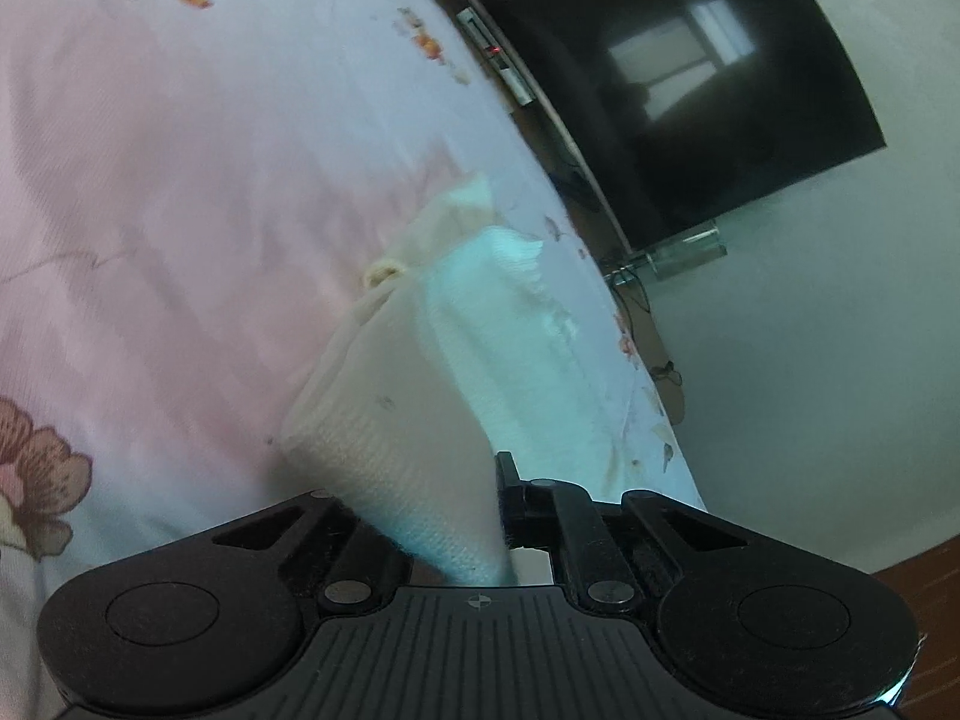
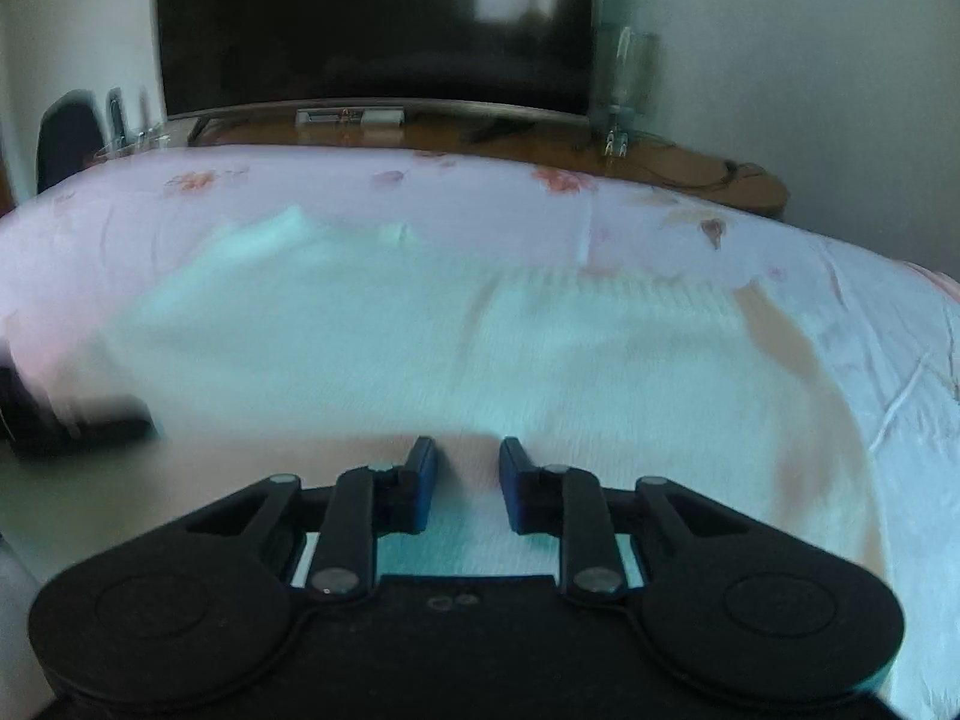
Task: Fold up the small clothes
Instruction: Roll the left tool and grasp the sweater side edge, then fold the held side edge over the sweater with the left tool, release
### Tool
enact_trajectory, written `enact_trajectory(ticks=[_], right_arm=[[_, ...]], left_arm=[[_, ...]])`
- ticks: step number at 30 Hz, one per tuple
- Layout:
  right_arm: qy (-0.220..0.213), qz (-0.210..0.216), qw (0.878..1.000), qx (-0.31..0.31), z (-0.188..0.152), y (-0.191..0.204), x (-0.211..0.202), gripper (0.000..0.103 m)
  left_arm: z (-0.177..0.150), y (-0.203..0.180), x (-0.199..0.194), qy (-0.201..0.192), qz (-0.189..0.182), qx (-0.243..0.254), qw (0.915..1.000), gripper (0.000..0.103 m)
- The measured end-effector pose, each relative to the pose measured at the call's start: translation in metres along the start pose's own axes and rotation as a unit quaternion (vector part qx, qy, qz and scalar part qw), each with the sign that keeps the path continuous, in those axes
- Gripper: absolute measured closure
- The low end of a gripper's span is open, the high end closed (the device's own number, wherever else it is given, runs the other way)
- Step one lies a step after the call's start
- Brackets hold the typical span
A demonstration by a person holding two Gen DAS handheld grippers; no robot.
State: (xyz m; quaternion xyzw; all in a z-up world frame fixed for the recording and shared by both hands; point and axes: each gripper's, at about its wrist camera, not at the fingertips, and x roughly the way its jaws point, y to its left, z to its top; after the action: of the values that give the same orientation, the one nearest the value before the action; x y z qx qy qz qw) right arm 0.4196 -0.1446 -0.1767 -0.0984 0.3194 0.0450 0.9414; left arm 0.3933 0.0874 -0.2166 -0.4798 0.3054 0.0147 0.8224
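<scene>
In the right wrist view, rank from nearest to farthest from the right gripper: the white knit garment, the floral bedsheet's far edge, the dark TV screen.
From the right gripper:
1. White knit garment, directly under and ahead of the fingers.
2. Floral bedsheet's far edge, beyond the garment.
3. Dark TV screen, behind the bed, top centre.

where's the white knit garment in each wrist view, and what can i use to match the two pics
Left wrist: the white knit garment runs from lower centre, pinched in the left tongs, up toward mid-frame.
Right wrist: it spreads across the middle, under the right tongs.
Shared landmark: the dark TV screen, upper right in the left view, top centre in the right.
</scene>
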Motion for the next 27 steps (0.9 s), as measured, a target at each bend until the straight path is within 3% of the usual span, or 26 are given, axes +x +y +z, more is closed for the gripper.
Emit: enact_trajectory(ticks=[4,7,12,16,20,21,24,27], right_arm=[[0.008,0.016,0.999,0.034,0.005,-0.009,-0.005,0.08],[-0.001,0.016,1.0,0.018,-0.002,-0.006,-0.005,0.079],[-0.006,0.051,0.996,0.078,0.001,-0.028,-0.006,0.08],[-0.027,0.042,0.992,0.113,-0.007,-0.05,-0.025,0.08],[-0.027,0.014,0.99,0.141,-0.023,-0.087,-0.046,0.078],[-0.025,0.007,0.989,0.148,-0.028,-0.096,-0.051,0.078],[-0.012,-0.006,0.985,0.172,-0.048,-0.123,-0.065,0.077],[-0.003,-0.006,0.982,0.188,-0.063,-0.137,-0.075,0.077]], left_arm=[[0.003,-0.017,-0.003,-0.005,-0.006,0.051,0.9987,0.096],[0.006,-0.028,-0.003,-0.006,-0.018,0.074,0.997,0.096],[0.001,-0.063,0.006,0.013,-0.054,0.149,0.9873,0.096],[-0.023,-0.107,0.028,0.064,-0.089,0.24,0.9647,0.096],[-0.065,-0.141,0.055,0.136,-0.105,0.307,0.9363,0.096],[-0.079,-0.148,0.063,0.157,-0.099,0.326,0.9268,0.096],[-0.101,-0.16,0.08,0.185,-0.074,0.363,0.9102,0.096],[-0.117,-0.179,0.075,0.178,-0.054,0.426,0.8855,0.095]])
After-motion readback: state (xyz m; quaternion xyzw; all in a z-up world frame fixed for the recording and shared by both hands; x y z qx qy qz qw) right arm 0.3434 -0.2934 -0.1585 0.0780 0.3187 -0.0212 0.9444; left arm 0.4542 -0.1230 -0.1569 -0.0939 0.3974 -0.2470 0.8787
